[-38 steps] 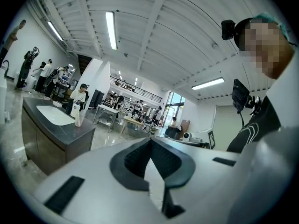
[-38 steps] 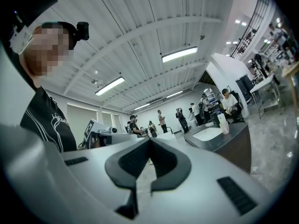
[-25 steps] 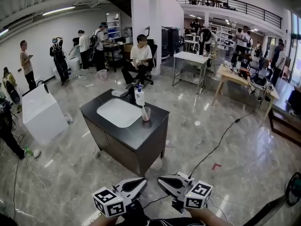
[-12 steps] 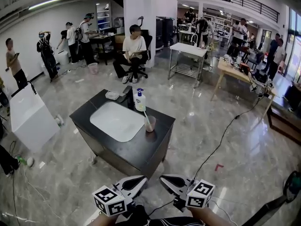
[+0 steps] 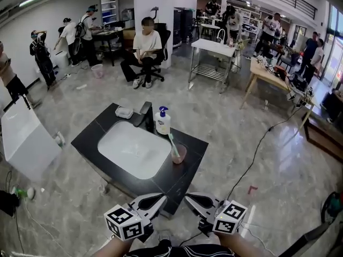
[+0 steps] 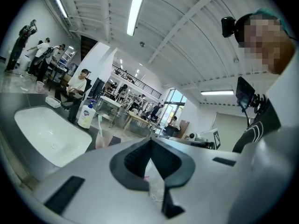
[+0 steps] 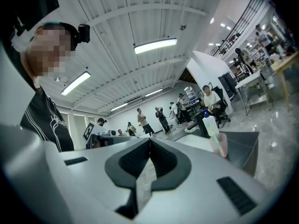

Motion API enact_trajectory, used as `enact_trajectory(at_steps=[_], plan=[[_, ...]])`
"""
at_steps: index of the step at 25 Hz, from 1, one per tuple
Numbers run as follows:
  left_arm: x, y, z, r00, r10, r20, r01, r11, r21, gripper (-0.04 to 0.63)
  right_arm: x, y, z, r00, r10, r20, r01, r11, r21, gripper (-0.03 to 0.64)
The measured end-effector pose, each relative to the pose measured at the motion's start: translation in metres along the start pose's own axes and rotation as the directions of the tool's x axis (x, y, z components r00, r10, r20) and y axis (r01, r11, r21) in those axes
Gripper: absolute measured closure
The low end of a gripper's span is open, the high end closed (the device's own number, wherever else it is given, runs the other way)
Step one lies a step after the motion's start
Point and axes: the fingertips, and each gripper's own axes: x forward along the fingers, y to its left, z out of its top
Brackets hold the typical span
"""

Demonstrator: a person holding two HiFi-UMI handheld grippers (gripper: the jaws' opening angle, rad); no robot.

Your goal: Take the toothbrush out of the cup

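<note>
The toothbrush leans in the cup on the bench, beside the sink. The left hand-held gripper and right hand-held gripper are clenched and empty. They sit side by side at the bench's near corner, with the cup ahead and apart from both.

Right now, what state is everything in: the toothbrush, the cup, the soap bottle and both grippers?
Toothbrush, standing in the cup, leaning, not gripped.
Cup, upright on the counter.
Soap bottle, upright.
Left gripper, jaws together, nothing between them.
Right gripper, jaws together, nothing between them.
</note>
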Motion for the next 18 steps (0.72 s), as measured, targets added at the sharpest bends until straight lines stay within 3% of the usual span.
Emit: enact_trajectory(at_steps=[18], plan=[[0.051, 0.091, 0.013, 0.995, -0.07, -0.078, 0.066, 0.997, -0.049, 0.591, 0.061, -0.076, 0.006, 0.993, -0.114, 0.016, 0.113, 0.993, 0.039, 0.609]])
